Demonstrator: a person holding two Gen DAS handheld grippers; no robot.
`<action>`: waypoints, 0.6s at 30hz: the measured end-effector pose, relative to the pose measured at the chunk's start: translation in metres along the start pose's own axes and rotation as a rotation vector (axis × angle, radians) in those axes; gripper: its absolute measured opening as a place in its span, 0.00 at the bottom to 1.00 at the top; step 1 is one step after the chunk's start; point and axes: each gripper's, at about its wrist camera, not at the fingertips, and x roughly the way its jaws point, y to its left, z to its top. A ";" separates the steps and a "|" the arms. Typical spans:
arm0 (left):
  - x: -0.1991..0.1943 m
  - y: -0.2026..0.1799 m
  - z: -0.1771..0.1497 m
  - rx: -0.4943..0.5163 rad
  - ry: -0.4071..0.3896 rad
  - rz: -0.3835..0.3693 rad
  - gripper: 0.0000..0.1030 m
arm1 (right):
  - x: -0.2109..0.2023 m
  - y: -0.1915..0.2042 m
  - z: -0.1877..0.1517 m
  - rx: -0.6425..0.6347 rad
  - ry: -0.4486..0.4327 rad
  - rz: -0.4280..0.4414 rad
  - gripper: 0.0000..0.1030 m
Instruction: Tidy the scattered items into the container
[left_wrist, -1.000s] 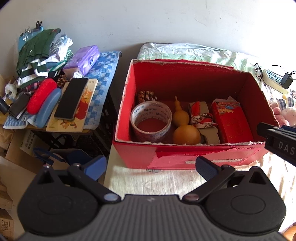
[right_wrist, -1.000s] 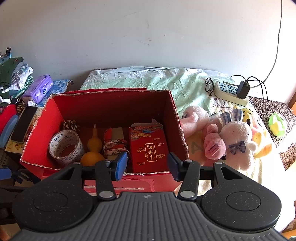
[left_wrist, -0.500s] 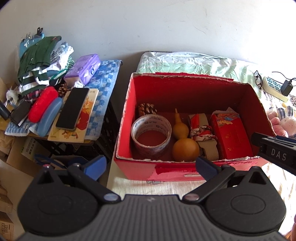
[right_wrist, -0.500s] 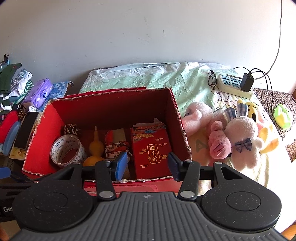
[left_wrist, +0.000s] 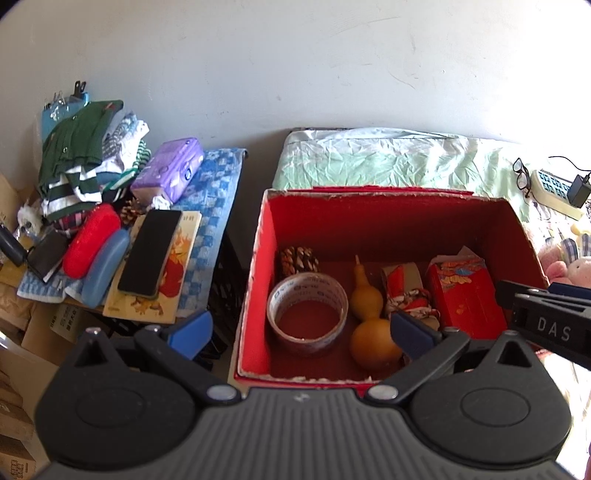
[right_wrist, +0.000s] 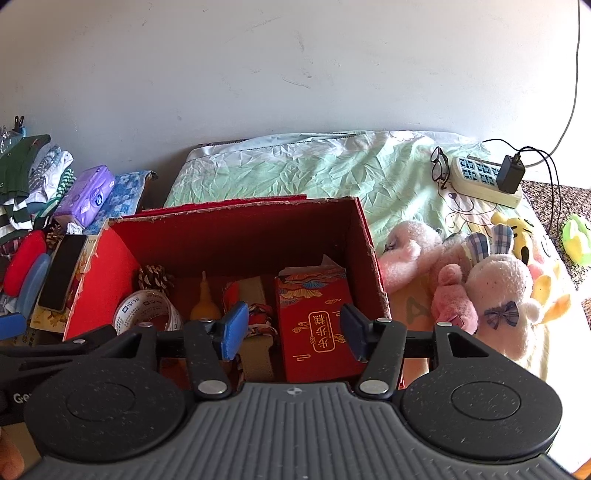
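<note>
A red cardboard box (left_wrist: 391, 218) (right_wrist: 236, 236) stands on the bed. Inside it lie a tape roll (left_wrist: 307, 313) (right_wrist: 146, 308), a yellow gourd (left_wrist: 369, 317) (right_wrist: 203, 304), a pine cone (left_wrist: 298, 258) (right_wrist: 155, 277), a wrapped bundle (left_wrist: 406, 295) (right_wrist: 255, 295) and a red packet (left_wrist: 463, 295) (right_wrist: 317, 328). My left gripper (left_wrist: 301, 326) hangs open over the box's near left corner, holding nothing. My right gripper (right_wrist: 293, 332) is open above the box's near right part, empty; its body (left_wrist: 546, 321) shows in the left wrist view.
Left of the box, a side table (left_wrist: 218, 192) carries folded clothes (left_wrist: 85, 155), a purple tissue pack (left_wrist: 168, 170), a phone (left_wrist: 149, 254), glasses cases and a pine cone. Right of the box lie plush toys (right_wrist: 480, 280), spectacles (right_wrist: 439, 166) and a power strip (right_wrist: 484, 181).
Both grippers have moved forward over the box, which now sits lower and closer in both views. Both stay open and empty.
</note>
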 end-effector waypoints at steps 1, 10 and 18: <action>0.001 0.000 0.001 -0.007 0.001 -0.002 1.00 | 0.000 -0.001 0.000 0.003 -0.003 0.005 0.56; 0.005 -0.006 -0.001 -0.023 0.011 -0.017 1.00 | 0.005 0.000 -0.004 -0.012 0.004 0.012 0.55; 0.009 -0.004 0.002 -0.038 0.009 -0.016 1.00 | 0.010 0.002 -0.001 -0.030 0.006 0.010 0.56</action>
